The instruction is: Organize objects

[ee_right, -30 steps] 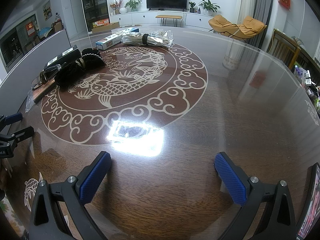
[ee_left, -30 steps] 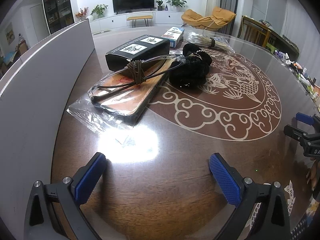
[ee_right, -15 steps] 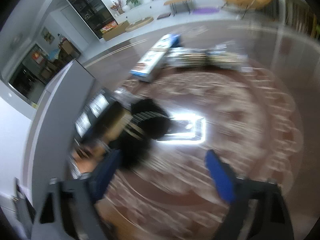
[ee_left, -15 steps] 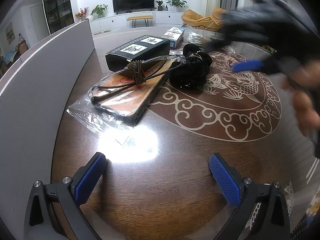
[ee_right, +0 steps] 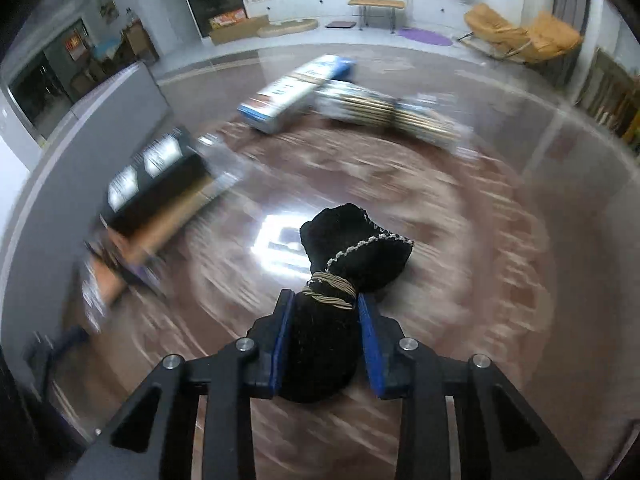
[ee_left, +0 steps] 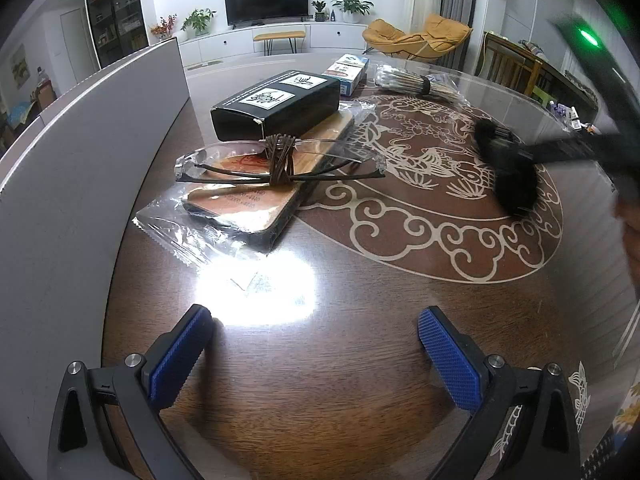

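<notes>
My right gripper (ee_right: 326, 312) is shut on a black cloth pouch (ee_right: 352, 256) tied with a tan cord, held above the table. The pouch also shows in the left wrist view (ee_left: 508, 172) at the right, blurred, with the right gripper's arm behind it. My left gripper (ee_left: 312, 352) is open and empty, low over the table near its front edge. A pair of glasses (ee_left: 276, 160) lies on a wrapped brown flat box (ee_left: 256, 204), with a black box (ee_left: 276, 104) behind.
A blue-and-white box (ee_left: 346, 72) and a wrapped bundle of sticks (ee_left: 416, 84) lie at the far side. A grey panel (ee_left: 80, 152) stands along the table's left edge. The round table (ee_left: 360, 400) has a dragon pattern. Chairs stand beyond.
My right gripper swung left over the table, closed on the black pouch beside the glasses and lifted it away to the right. My left gripper has not moved.
</notes>
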Demonstrator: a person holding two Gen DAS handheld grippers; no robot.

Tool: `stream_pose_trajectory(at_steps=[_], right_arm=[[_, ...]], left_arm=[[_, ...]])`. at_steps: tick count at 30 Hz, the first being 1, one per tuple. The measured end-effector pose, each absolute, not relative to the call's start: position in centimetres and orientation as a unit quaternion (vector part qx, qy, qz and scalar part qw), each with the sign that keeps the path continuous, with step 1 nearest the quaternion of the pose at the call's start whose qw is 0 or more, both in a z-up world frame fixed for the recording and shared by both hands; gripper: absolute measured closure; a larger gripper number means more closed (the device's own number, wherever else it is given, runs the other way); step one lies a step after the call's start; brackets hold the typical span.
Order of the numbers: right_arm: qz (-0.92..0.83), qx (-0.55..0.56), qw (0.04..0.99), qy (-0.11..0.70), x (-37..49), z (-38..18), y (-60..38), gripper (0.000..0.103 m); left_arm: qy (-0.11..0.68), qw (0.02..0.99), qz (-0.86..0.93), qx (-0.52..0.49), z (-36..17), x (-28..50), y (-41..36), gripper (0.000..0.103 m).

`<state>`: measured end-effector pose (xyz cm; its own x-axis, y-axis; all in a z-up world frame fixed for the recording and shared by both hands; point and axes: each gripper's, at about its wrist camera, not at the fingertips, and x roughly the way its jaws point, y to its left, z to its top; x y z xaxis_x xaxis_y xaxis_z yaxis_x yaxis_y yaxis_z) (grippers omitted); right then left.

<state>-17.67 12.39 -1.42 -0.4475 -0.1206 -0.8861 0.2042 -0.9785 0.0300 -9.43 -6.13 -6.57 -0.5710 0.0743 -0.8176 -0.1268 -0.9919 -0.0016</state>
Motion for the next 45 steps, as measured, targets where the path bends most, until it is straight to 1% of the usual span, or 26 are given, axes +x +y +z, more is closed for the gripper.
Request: stream_pose_trajectory(at_steps=[2, 3, 5, 6, 7, 8, 10, 14, 20, 23, 25, 33, 35, 37, 39, 41, 43, 45], right_arm=[[-0.854, 0.51, 0.089, 0.059, -16.2, -1.1, 14.8, 0.07], [-0.856, 0.506, 0.092, 0.055, -15.6, -0.7, 16.3, 0.068], [-0.863, 0.494, 0.101, 0.027, -14.4, -0.5, 18.2, 0.055], [-0.87, 0.482, 0.101, 0.008, -13.3, -0.3, 19.3, 0.032], [-0.878, 0.47, 0.097, -0.002, -12.5, -0.3, 20.0, 0.012], [-0.889, 0.45, 0.086, -0.012, -11.3, -0.3, 20.9, 0.01], [-0.898, 0.433, 0.074, -0.022, -10.1, -0.6, 21.3, 0.009], [-0.892, 0.444, 0.084, -0.026, -10.7, -2.4, 20.2, 0.009], [-0.891, 0.448, 0.065, 0.028, -11.5, -4.8, 18.6, 0.009], [-0.89, 0.452, 0.059, 0.031, -11.8, -5.0, 18.6, 0.007], [-0.887, 0.457, 0.058, 0.035, -12.1, -5.2, 18.4, 0.0], [-0.887, 0.457, 0.057, 0.036, -12.2, -5.3, 18.4, 0.0], [-0.887, 0.457, 0.058, 0.036, -12.2, -5.3, 18.4, 0.0], [-0.887, 0.457, 0.058, 0.036, -12.2, -5.3, 18.4, 0.0], [-0.887, 0.457, 0.058, 0.036, -12.2, -5.3, 18.4, 0.0], [-0.887, 0.457, 0.058, 0.036, -12.2, -5.3, 18.4, 0.0], [-0.887, 0.457, 0.058, 0.036, -12.2, -5.3, 18.4, 0.0], [-0.887, 0.457, 0.058, 0.036, -12.2, -5.3, 18.4, 0.0]], left_arm=[[0.029, 0.057, 0.886, -0.46, -6.6, -9.4, -6.1, 0.0], [0.028, 0.057, 0.886, -0.46, -6.6, -9.4, -6.2, 0.0], [0.028, 0.057, 0.886, -0.46, -6.6, -9.4, -6.1, 0.0], [0.028, 0.057, 0.886, -0.46, -6.6, -9.4, -6.1, 0.0], [0.028, 0.057, 0.886, -0.46, -6.6, -9.4, -6.2, 0.0], [0.028, 0.057, 0.886, -0.46, -6.6, -9.4, -6.1, 0.0], [0.028, 0.057, 0.886, -0.46, -6.6, -9.4, -6.2, 0.0], [0.029, 0.057, 0.886, -0.46, -6.6, -9.4, -6.1, 0.0], [0.028, 0.057, 0.886, -0.46, -6.6, -9.3, -6.1, 0.0], [0.028, 0.057, 0.886, -0.46, -6.6, -9.3, -6.2, 0.0], [0.028, 0.057, 0.886, -0.46, -6.6, -9.4, -6.2, 0.0], [0.03, 0.059, 0.884, -0.462, -6.6, -9.4, -6.2, 0.0], [0.037, 0.082, 0.871, -0.484, -6.3, -9.9, -6.1, 0.0], [0.038, 0.104, 0.873, -0.474, -4.7, -10.4, -6.2, 0.0], [0.061, 0.107, 0.887, -0.446, -2.5, -11.4, -6.0, 0.0], [0.102, 0.097, 0.894, -0.426, -1.1, -13.3, -5.6, 0.0], [0.124, 0.086, 0.892, -0.426, -1.2, -15.4, -5.7, 0.0], [0.121, 0.089, 0.885, -0.44, -1.9, -17.6, -5.9, 0.0]])
